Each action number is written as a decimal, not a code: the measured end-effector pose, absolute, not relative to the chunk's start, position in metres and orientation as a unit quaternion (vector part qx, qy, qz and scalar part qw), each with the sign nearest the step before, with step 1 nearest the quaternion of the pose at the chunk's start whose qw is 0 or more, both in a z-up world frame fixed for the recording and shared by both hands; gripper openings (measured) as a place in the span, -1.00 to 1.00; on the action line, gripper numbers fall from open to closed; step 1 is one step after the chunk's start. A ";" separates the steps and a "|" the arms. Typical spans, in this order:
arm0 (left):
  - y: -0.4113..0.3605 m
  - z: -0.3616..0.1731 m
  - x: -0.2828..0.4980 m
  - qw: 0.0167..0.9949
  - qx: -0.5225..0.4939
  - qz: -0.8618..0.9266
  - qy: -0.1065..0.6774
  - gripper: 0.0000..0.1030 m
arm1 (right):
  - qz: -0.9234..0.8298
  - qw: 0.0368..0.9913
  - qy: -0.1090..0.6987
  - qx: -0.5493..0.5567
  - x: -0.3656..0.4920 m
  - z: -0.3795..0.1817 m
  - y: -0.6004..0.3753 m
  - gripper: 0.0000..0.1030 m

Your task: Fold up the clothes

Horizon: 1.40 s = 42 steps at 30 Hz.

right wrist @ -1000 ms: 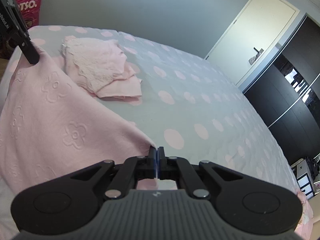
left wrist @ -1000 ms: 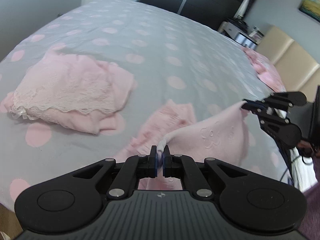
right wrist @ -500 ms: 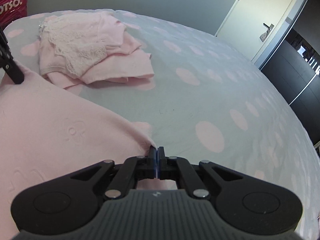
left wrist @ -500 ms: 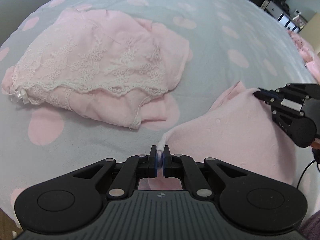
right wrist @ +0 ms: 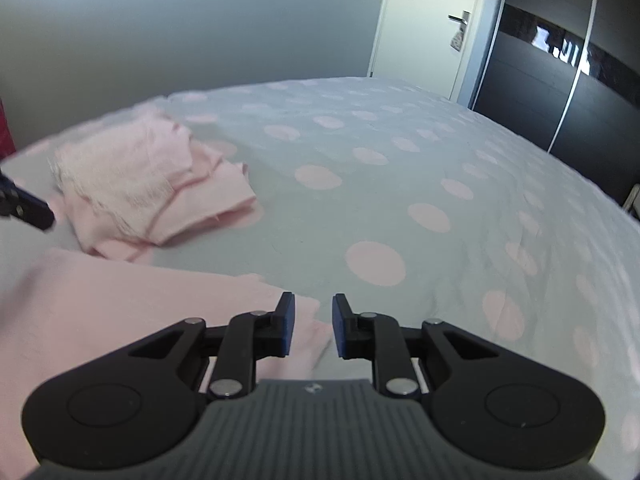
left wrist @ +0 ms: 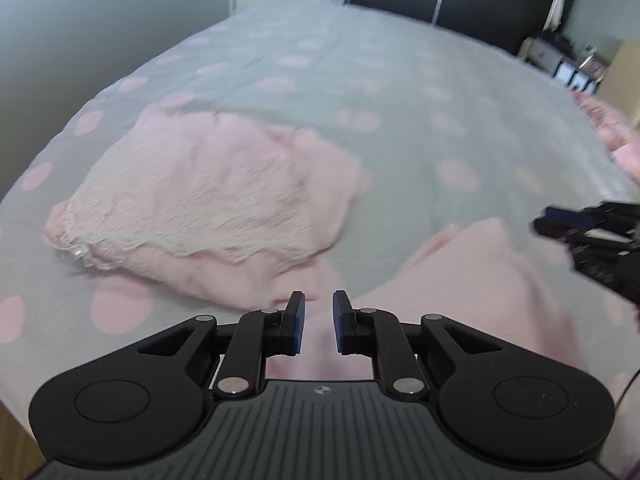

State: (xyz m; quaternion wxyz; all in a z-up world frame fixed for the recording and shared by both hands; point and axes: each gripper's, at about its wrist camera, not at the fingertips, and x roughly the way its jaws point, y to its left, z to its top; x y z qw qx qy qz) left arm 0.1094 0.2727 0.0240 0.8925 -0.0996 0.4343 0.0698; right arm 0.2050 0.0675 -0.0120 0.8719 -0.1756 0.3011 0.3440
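As both jaws had just been opening, the left gripper and right gripper stood parted, empty, releasing the plain pink embossed cloth; next fold requires regrasping, judged, at six o'clock.

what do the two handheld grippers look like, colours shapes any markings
Both match. The left gripper and right gripper are matte black, with two rounded teardrop side plates bearing round discs, silver pivot bolts, and angular linkage arms ending in short jaws with blue pads. Between the plates sits a dark grey ribbed body with a small round emblem. No sleeves show.
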 end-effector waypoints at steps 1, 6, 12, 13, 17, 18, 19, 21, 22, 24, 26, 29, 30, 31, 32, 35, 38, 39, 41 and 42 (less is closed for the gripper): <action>0.263 0.023 0.108 0.895 -0.091 0.055 0.433 -0.77 | 0.348 0.870 0.307 -0.168 0.199 -0.011 0.068 -0.49; 0.221 -0.003 0.113 0.894 -0.012 0.011 0.447 -0.77 | 0.340 0.877 0.321 -0.109 0.156 -0.016 0.065 -0.35; 0.217 -0.032 0.118 0.885 0.008 0.006 0.466 -0.77 | 0.317 0.880 0.324 -0.139 0.111 -0.046 0.062 -0.32; 0.218 -0.034 0.118 0.884 0.010 0.005 0.467 -0.77 | 0.314 0.879 0.331 -0.137 0.108 -0.052 0.060 -0.32; 0.217 -0.048 0.118 0.877 0.022 0.004 0.480 -0.76 | 0.298 0.871 0.376 -0.101 0.109 -0.082 0.053 -0.19; 0.216 -0.052 0.117 0.876 0.027 0.005 0.481 -0.75 | 0.292 0.873 0.382 -0.081 0.110 -0.089 0.051 -0.18; 0.214 -0.054 0.116 0.877 0.033 0.007 0.479 -0.75 | 0.286 0.874 0.388 -0.061 0.110 -0.095 0.049 -0.13; 0.211 -0.057 0.114 0.880 0.039 0.013 0.473 -0.75 | 0.282 0.880 0.381 -0.033 0.107 -0.098 0.046 -0.03; 0.210 -0.056 0.113 0.882 0.037 0.017 0.469 -0.75 | 0.281 0.882 0.376 -0.024 0.104 -0.097 0.044 0.01; 0.209 -0.051 0.108 0.888 0.034 0.021 0.457 -0.74 | 0.283 0.886 0.368 0.001 0.097 -0.093 0.033 0.05; 0.211 -0.044 0.104 0.894 0.025 0.025 0.446 -0.72 | 0.284 0.888 0.361 0.016 0.090 -0.089 0.020 0.14; 0.221 -0.034 0.094 0.898 -0.010 0.049 0.436 -0.41 | 0.275 0.891 0.359 0.030 0.080 -0.086 0.003 0.14; 0.225 -0.031 0.090 0.898 -0.026 0.064 0.435 -0.21 | 0.269 0.892 0.361 0.036 0.078 -0.085 -0.003 0.14; 0.230 -0.030 0.086 0.896 -0.044 0.073 0.436 -0.09 | 0.265 0.893 0.362 0.043 0.076 -0.085 -0.007 0.14; 0.234 -0.028 0.082 0.893 -0.062 0.081 0.439 -0.09 | 0.263 0.892 0.363 0.049 0.074 -0.085 -0.011 0.14; 0.245 -0.029 0.072 0.881 -0.112 0.100 0.449 -0.06 | 0.247 0.890 0.379 0.055 0.073 -0.086 -0.018 0.15; 0.250 -0.033 0.058 0.867 -0.153 0.113 0.460 0.03 | 0.226 0.884 0.402 0.081 0.076 -0.091 -0.028 0.29; 0.251 -0.035 0.054 0.863 -0.165 0.114 0.463 0.07 | 0.218 0.880 0.411 0.097 0.078 -0.093 -0.031 0.32; 0.252 -0.039 0.044 0.857 -0.193 0.116 0.464 0.11 | 0.208 0.868 0.432 0.128 0.081 -0.099 -0.035 0.35; 0.251 -0.042 0.039 0.853 -0.207 0.117 0.464 0.14 | 0.206 0.862 0.441 0.142 0.081 -0.101 -0.035 0.35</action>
